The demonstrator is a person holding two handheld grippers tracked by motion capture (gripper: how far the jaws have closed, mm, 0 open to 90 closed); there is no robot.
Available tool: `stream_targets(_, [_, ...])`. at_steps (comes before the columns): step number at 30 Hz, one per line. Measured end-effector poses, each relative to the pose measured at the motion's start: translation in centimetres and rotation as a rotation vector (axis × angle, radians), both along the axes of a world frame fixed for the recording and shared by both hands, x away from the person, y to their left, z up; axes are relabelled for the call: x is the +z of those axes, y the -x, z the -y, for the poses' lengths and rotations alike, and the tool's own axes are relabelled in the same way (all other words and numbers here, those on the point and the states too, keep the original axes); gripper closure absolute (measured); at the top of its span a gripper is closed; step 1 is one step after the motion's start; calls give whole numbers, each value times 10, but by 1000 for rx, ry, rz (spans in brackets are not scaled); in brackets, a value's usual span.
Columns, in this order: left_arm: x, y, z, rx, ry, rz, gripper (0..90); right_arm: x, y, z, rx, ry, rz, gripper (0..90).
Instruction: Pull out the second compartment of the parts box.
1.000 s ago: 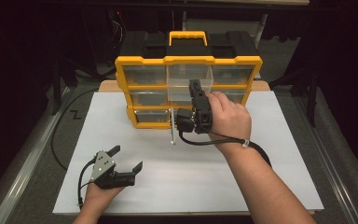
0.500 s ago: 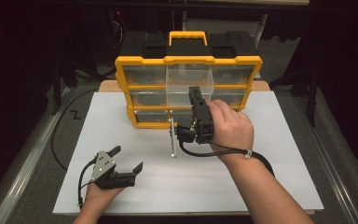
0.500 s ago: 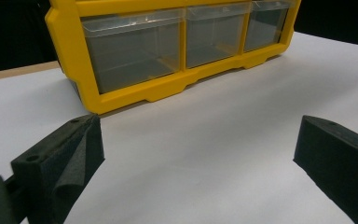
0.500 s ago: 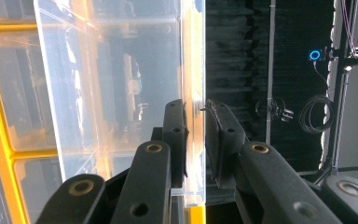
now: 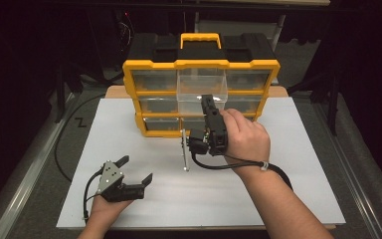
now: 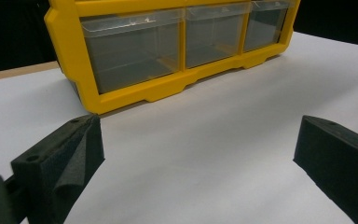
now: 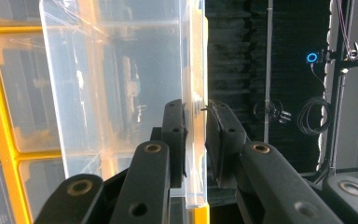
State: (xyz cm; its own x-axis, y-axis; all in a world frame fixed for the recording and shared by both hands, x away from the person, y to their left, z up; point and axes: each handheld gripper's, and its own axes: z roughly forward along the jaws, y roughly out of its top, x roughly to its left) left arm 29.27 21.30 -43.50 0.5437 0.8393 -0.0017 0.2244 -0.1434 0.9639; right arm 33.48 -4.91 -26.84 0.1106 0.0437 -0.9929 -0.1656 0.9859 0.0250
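A yellow organizer (image 5: 151, 64) with clear drawers and a black top stands at the back of the white table (image 5: 288, 164). Its top middle clear drawer (image 5: 201, 84) sticks out toward me. My right gripper (image 5: 207, 101) is shut on that drawer's front wall, held by a hand. In the right gripper view the jaws (image 7: 196, 112) pinch the thin clear wall of the drawer (image 7: 121, 93) between them. My left gripper (image 5: 136, 169) rests open near the table's front left, holding nothing. In the left gripper view its fingers (image 6: 70, 149) stand wide apart, facing the organizer's bottom row (image 6: 168, 86).
A thin metal rod (image 5: 184, 149) lies on the table in front of the organizer, just left of the right gripper's cable. A black cable (image 5: 62, 144) runs along the floor at the left. Dark stands and equipment surround the table.
The right gripper has drawn back toward me with the clear drawer's front wall in it, so the drawer sticks out further. The left gripper has not moved.
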Motion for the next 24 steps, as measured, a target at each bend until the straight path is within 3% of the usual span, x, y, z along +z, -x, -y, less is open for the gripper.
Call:
stream_targets(10, [0,0,0,0,-1,1,21,-1,-2,0,-4,-7,2,797])
stream_targets(15, [0,0,0,1,-1,-1,21,0,4,1,21,-15,-2,662])
stream_targets(24, [0,1,-1,4,-1,-1,21,-17,23,14,45,-18,-39,579])
